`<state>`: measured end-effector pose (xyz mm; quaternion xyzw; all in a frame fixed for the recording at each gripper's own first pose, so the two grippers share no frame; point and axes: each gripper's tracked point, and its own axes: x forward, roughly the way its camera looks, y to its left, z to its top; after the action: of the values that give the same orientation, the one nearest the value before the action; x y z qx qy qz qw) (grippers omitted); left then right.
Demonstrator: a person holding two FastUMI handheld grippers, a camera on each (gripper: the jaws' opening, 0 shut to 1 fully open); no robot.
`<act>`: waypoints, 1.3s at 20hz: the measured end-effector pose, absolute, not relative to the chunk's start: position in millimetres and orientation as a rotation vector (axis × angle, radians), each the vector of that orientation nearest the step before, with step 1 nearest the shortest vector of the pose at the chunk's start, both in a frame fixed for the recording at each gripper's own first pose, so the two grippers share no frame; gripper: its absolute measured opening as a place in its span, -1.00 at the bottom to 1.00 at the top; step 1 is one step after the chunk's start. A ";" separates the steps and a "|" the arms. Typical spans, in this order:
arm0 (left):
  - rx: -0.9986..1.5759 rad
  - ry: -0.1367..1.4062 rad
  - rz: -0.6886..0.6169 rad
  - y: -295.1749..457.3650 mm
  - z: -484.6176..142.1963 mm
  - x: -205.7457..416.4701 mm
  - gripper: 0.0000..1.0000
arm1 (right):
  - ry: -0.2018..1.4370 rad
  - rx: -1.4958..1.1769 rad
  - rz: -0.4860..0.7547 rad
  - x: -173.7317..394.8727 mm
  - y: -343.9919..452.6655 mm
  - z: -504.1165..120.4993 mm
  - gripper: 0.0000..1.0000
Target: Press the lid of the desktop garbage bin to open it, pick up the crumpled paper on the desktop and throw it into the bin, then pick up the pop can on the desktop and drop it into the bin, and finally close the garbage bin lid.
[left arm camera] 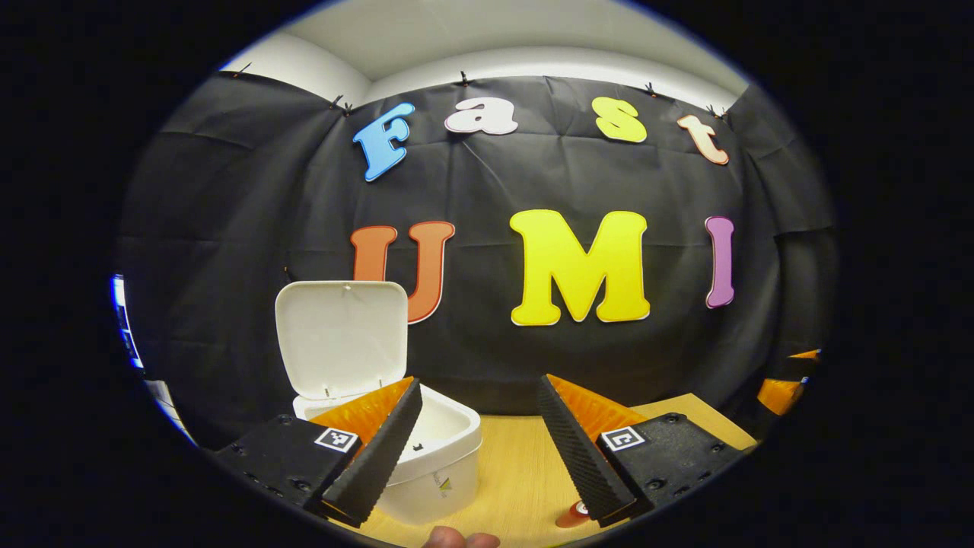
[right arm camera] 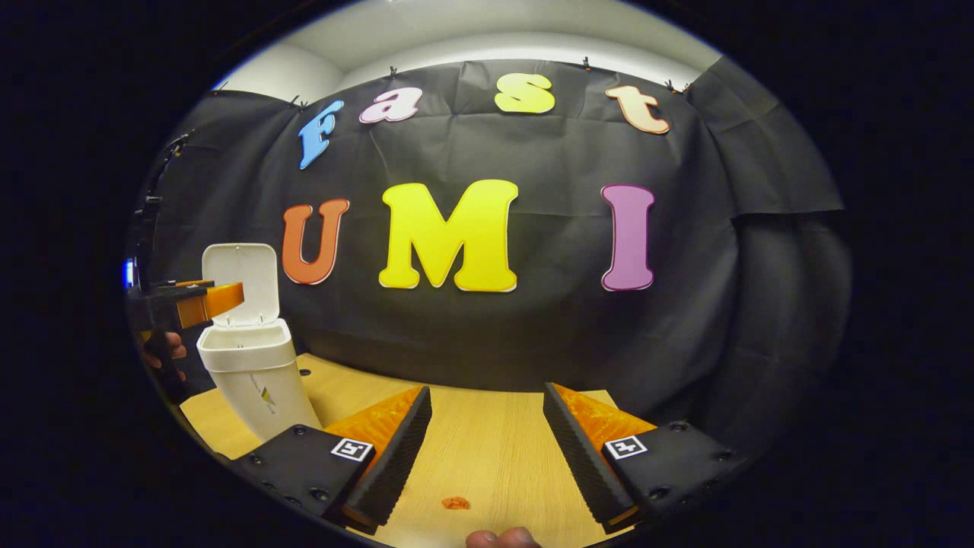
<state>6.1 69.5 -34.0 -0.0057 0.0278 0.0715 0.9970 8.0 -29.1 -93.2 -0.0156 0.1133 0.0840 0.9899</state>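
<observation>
A: We start with the wooden desktop (right arm camera: 487,426), then the white garbage bin (right arm camera: 255,373) at its left. Its lid (right arm camera: 240,283) stands upright on the rear hinge, so the mouth is clear for dropping things in.

B: Agreed. We hold the left gripper (left arm camera: 479,434) with its jaws spread and empty, and the bin's open mouth sits just behind its left finger (left arm camera: 377,449). We judge it waits there because the lid is already up.

A: Our right gripper (right arm camera: 487,449) is also parted, holding nothing, above bare wood well right of the bin.

B: A red object (left arm camera: 572,516), perhaps the pop can, peeks out by the left gripper's right finger; we cannot tell for sure.

A: A small orange scrap (right arm camera: 456,502) lies on the wood between the right fingers, close in. It may be the crumpled paper.
</observation>
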 end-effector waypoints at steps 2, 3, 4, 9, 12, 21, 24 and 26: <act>-0.006 0.074 0.118 59.3 -42.1 -0.2 0.99 | 0.254 -0.043 0.189 5.2 -31.3 -106.5 0.89; -0.009 0.086 0.102 53.3 -46.5 -4.3 0.99 | 0.275 -0.045 0.204 2.1 -30.7 -116.9 0.89; -0.015 0.099 0.086 47.0 -50.8 -9.0 0.99 | 0.310 -0.044 0.219 -1.1 -30.5 -132.5 0.89; 0.010 0.180 0.041 28.6 -74.0 -33.8 0.99 | 0.477 -0.029 0.270 -15.2 -29.1 -203.1 0.89; 0.013 0.218 0.036 25.3 -81.7 -49.1 0.99 | 0.566 -0.012 0.303 -18.9 -24.9 -244.0 0.89; -0.002 0.314 0.096 38.5 -95.6 -76.4 0.99 | 0.724 -0.072 0.381 -10.8 -10.0 -332.8 0.89; 0.014 0.324 0.115 44.6 -94.8 -81.1 0.99 | 0.761 -0.111 0.388 -6.6 -6.3 -359.5 0.89; 0.024 0.334 0.126 48.6 -94.5 -84.1 0.99 | 0.791 -0.134 0.399 -4.9 -3.3 -375.7 0.89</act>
<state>-84.1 48.6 -94.5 0.0120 0.1660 0.0629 0.9840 -4.9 -3.3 -375.7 -0.0647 0.3822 0.1928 0.9014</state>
